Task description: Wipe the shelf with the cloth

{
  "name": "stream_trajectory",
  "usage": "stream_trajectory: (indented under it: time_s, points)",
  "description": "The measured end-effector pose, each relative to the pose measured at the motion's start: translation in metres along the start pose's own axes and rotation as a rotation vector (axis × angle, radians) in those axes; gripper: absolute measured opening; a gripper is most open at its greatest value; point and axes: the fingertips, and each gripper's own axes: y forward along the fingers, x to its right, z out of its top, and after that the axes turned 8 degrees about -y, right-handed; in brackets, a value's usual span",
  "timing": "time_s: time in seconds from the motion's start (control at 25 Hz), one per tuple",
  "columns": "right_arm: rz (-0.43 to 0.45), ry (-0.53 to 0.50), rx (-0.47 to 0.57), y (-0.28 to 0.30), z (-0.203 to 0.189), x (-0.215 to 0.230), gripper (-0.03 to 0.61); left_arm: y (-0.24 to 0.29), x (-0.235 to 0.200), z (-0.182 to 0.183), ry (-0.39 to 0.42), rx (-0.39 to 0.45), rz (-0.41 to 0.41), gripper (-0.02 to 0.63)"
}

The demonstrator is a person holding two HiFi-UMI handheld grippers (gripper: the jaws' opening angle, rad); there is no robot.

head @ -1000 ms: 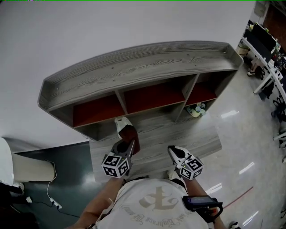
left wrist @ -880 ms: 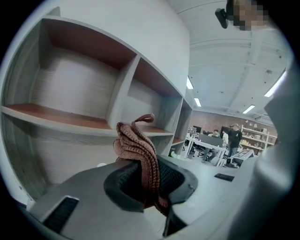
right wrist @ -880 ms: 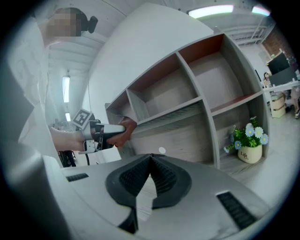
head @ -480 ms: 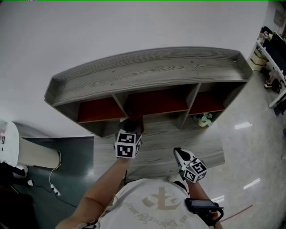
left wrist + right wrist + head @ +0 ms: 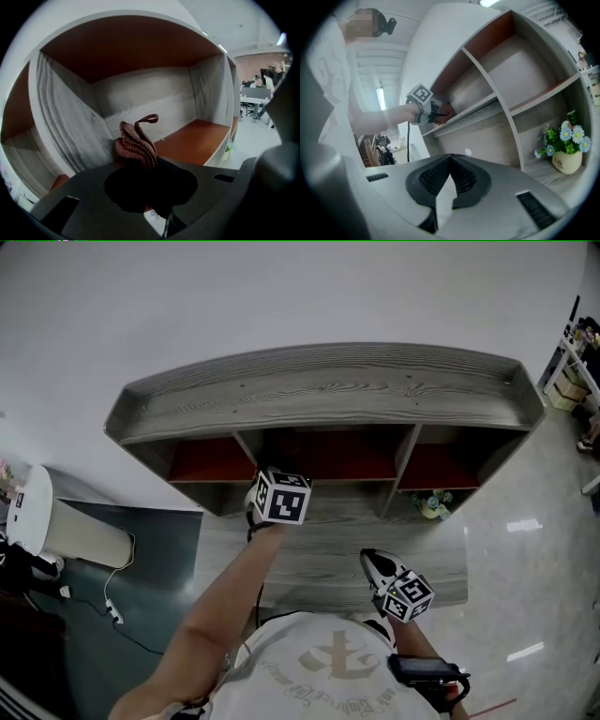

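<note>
Now the left gripper [image 5: 274, 491], jaws clamped on the bunched reddish cloth [image 5: 137, 144], is arriving from lower down at the mouth of the shelf's [image 5: 328, 390] middle compartment, so wiping is likely just starting, while the right gripper [image 5: 375, 566] is hanging low, jaws together on nothing.

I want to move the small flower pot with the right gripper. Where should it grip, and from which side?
Probably grip the flower pot on its round body, under the blooms, squeezing from left and right. Come from the open front: the shelf has boards behind, above and beside it.
</note>
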Motion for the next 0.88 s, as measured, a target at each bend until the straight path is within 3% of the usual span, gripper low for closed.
stream_trajectory:
  time_s: [0.32,0.52,0.88]
  points:
    - [0.055,-0.004,-0.011,-0.022,0.000,0.014,0.005,0.027,-0.002,-0.007,-0.073,-0.109,0.105,0.067]
    - [0.054,0.001,0.000,-0.037,0.001,0.025,0.005,0.040,-0.007,-0.003,-0.133,-0.134,0.153,0.067]
    - [0.023,0.016,-0.005,-0.064,-0.004,0.046,0.005,0.043,0.003,-0.003,-0.182,-0.130,0.075,0.061]
